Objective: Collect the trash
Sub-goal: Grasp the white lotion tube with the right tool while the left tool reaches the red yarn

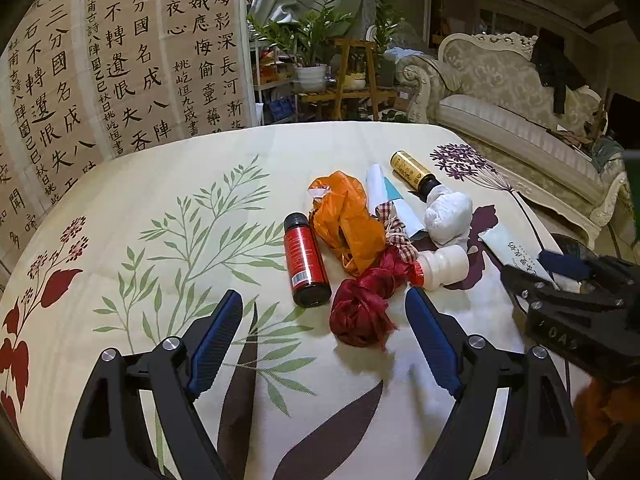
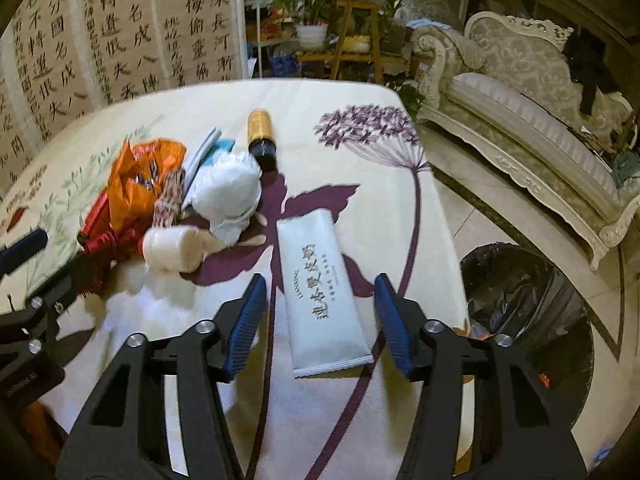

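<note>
Between our right gripper (image 2: 320, 320) fingers, at the bottom centre of the right wrist view, lies the flat white paper sachet with dark printed characters (image 2: 320, 284), resting on the cream floral tablecloth (image 2: 360, 92); the jaws stand partly open on either side of it, and the blue pads do not appear to press on it yet, so nothing is held. Our left gripper (image 1: 324, 316) hangs wide open and empty at the bottom of the left wrist view, with the crumpled dark red fabric ribbon (image 1: 364, 308) lying just ahead between its fingertips. Beyond that sit the red cylindrical bottle with a black cap (image 1: 306, 260), the crumpled orange plastic bag (image 1: 344, 216), the small white ribbed plastic bottle (image 1: 444, 266), the white wadded tissue (image 1: 446, 216) and the gold bottle with a dark cap (image 1: 412, 170). In the right wrist view's lower right the round bin lined with a black bag (image 2: 520, 292) stands on the floor just beside the table edge. We judge the sachet is thin and flat, so we should lower the pads to the cloth, close squarely across its width, and lift before swinging toward the bin.
</note>
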A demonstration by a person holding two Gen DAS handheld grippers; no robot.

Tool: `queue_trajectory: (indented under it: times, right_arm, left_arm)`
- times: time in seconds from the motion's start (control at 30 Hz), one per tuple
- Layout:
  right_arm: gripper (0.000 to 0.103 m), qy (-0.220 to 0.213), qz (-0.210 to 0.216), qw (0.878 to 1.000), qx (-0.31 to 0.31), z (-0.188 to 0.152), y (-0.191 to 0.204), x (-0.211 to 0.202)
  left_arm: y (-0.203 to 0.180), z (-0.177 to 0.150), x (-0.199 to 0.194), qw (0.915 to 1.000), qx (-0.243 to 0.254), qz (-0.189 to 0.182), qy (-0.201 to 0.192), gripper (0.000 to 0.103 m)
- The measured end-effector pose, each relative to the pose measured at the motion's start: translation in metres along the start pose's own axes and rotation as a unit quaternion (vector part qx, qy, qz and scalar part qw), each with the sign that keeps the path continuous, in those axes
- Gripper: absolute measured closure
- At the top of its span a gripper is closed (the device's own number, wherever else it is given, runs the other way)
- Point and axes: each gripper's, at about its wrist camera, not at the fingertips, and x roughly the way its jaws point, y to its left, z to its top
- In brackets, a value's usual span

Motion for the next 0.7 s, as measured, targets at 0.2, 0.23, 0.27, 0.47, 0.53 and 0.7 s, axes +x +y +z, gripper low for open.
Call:
queue_trajectory:
  times: [0.2, 0.23, 0.27, 0.47, 0.53, 0.7]
  right_arm:
    - [0.068, -0.002, 0.004, 1.000, -0.002, -0.001, 0.003, -0.002]
    - [0.068, -0.003, 0.005, 1.000, 0.000, -0.001, 0.003, -0.002]
    - [0.069, -0.004, 0.008, 1.000, 0.003, -0.001, 0.002, -0.003]
    - [0.069, -0.009, 0.017, 1.000, 0.015, -0.003, -0.002, -0.007]
    - [0.069, -0.010, 0.020, 1.000, 0.017, -0.004, -0.003, -0.007]
    - [0.069, -0.011, 0.027, 0.999, 0.023, -0.004, -0.007, -0.007]
  left_arm:
    - [0.000, 0.002, 0.003, 1.0000, 0.000, -0.004, 0.003, 0.022]
    - [0.000, 0.003, 0.003, 1.0000, 0.000, -0.004, 0.003, 0.022]
    - [0.000, 0.003, 0.004, 1.0000, 0.002, -0.004, 0.004, 0.022]
    - [-0.005, 0.006, 0.009, 0.9998, 0.013, -0.011, 0.013, 0.022]
    - [-0.007, 0.007, 0.012, 0.9996, 0.015, -0.015, 0.018, 0.024]
    - [-0.009, 0.007, 0.019, 0.9987, 0.021, -0.023, 0.041, 0.055]
